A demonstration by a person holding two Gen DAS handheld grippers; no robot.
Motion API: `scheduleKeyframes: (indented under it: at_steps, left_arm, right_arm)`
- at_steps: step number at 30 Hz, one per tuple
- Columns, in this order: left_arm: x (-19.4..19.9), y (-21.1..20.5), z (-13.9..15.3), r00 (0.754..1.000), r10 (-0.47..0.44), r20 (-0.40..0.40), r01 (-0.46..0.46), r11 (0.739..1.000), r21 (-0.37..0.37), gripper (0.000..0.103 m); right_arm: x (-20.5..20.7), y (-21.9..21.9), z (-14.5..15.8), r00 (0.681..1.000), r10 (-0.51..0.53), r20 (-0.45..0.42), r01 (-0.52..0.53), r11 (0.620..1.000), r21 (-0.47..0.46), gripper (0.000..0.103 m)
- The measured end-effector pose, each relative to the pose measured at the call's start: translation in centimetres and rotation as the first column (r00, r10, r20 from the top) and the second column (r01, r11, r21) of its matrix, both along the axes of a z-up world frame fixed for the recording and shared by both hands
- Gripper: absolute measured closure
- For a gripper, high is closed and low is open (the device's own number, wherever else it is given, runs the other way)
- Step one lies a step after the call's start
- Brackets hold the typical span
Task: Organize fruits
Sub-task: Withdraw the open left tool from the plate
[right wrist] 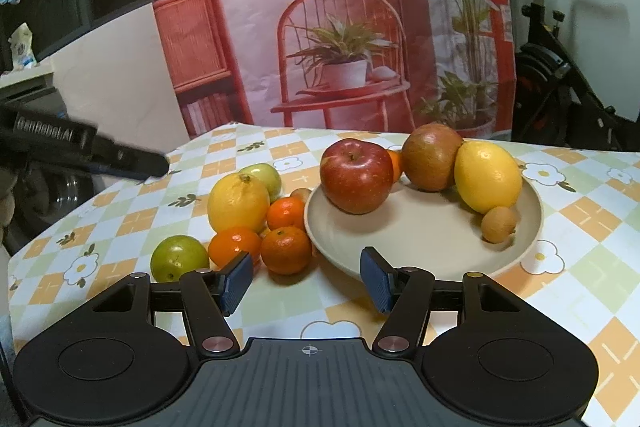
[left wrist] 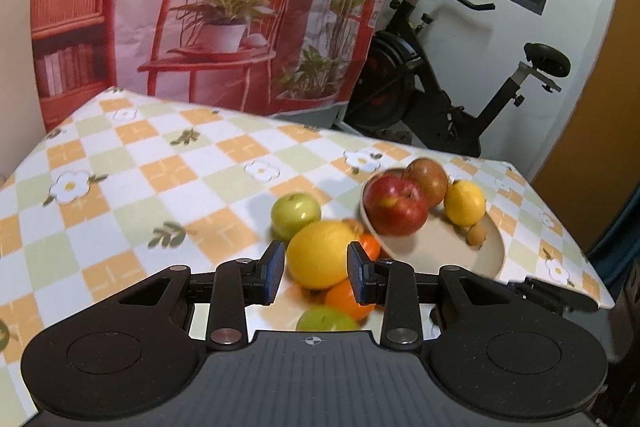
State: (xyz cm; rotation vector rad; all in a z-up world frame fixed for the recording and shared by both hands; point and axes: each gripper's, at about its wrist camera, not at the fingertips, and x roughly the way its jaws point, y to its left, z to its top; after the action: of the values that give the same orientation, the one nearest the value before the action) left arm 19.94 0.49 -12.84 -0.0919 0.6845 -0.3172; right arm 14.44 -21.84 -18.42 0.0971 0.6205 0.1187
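Lemon (right wrist: 238, 203) (unplated) apparently loose beside plate (right wrist: 420, 239).

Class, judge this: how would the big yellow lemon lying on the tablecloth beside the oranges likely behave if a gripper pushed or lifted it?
The lemon looks rounded, so it would probably roll into the oranges. Its rind seems firm, likely rigid when lifted. Smooth skin may slip.

A table (right wrist: 592, 219) draped in a checked, flower-printed cloth is seen bearing a beige plate (right wrist: 420, 247). Directly on the cloth, at the plate's nine o'clock, a lemon (right wrist: 238, 203), three oranges (right wrist: 286, 249) and two green apples (right wrist: 178, 257) are clustered.
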Motion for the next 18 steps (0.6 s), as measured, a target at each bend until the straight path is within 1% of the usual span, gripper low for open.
scheduleKeyframes:
  at_steps: [4, 11, 18]
  left_arm:
    - [-0.3, 0.4, -0.8, 1.000, -0.005, -0.020, 0.004, 1.000, -0.012, 0.067]
    - [-0.5, 0.2, -1.4, 0.999, -0.018, -0.032, 0.017, 1.000, -0.023, 0.067]
    - [-1.1, -0.3, -2.4, 0.998, -0.036, -0.051, 0.035, 0.999, -0.011, 0.065]
  right_arm:
    - [-0.1, -0.1, 0.0, 1.000, 0.003, 0.001, -0.003, 1.000, 0.002, 0.047]
    - [-0.1, 0.0, 0.0, 1.000, 0.005, 0.001, -0.005, 1.000, 0.000, 0.047]
    - [-0.1, -0.1, 0.0, 1.000, 0.006, 0.001, -0.006, 1.000, 0.003, 0.047]
